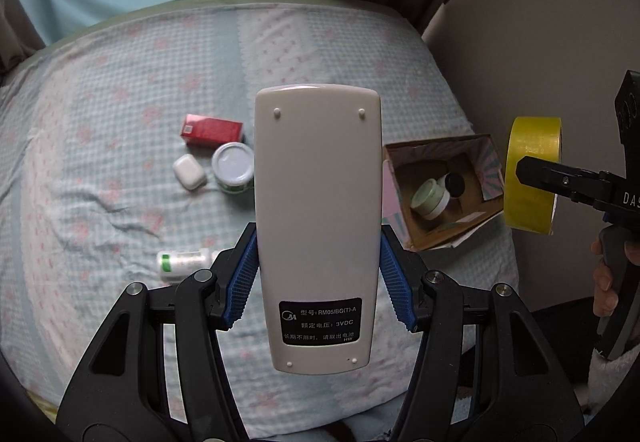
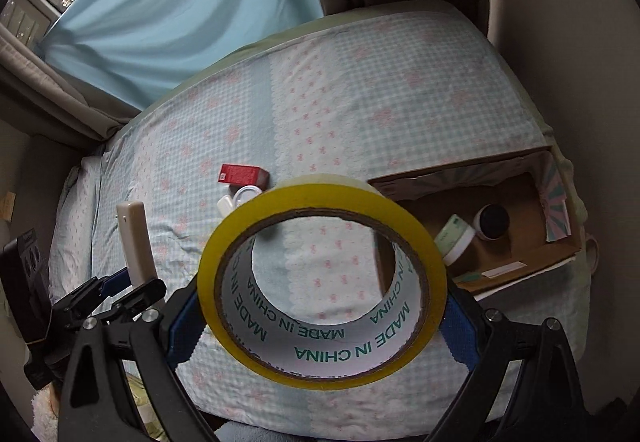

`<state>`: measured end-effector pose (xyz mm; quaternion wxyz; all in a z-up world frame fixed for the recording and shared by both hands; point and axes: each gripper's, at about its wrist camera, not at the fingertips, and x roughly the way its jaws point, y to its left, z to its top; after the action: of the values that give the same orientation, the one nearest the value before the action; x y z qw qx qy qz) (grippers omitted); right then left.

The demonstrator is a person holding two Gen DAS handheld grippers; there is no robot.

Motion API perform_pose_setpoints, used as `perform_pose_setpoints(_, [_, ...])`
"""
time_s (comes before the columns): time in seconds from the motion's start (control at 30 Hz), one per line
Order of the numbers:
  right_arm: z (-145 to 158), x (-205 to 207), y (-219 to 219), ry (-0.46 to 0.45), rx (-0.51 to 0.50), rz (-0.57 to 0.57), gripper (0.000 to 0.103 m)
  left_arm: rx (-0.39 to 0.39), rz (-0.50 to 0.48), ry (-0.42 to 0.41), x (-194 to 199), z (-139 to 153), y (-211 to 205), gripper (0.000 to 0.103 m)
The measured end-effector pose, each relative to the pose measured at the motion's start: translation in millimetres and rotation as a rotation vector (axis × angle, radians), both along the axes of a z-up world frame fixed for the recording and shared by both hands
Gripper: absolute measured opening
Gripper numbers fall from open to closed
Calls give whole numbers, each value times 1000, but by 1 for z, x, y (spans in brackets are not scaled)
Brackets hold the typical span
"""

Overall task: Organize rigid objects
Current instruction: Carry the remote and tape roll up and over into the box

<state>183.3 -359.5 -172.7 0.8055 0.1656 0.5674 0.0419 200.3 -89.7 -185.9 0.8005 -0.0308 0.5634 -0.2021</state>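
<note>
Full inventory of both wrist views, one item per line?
remote: 1, cream, in left gripper
tape roll: 1, yellow, in right gripper
cardboard box: 1, brown, right edge of bed
jars in box: 2, one green-lidded, one black-topped
red box: 1, mid bed
earbud case: 1, white, beside tin
tin: 1, grey lid, below red box
bottle: 1, white-green, lying down
bed: 1, blue checked sheet
left gripper: black, blue pads
right gripper: same

The left gripper (image 1: 318, 266) is clamped with its blue pads (image 1: 245, 274) pressed inward, while the right gripper (image 2: 324, 306) is likewise closed around its load, both raised in the air side by side.
</note>
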Motion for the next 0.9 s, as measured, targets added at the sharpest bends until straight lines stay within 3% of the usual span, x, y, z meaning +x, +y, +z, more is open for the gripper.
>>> perform_pose_setpoints(0.27, [-24, -20, -138, 27, -3, -115, 96, -34, -107, 36, 8, -24, -150, 54])
perform_pose_setpoints(0.43, [-47, -18, -201, 55, 15, -162, 96, -33, -156, 65, 15, -46, -218, 54])
perform_pose_setpoints(0.7, [-104, 12, -237, 113, 51, -141, 96, 96, -242, 85, 34, -95, -283, 54])
perform_pose_setpoints(0.9, [-154, 36, -234, 155, 69, -87, 96, 177, -289, 106, 45, -141, -296, 54])
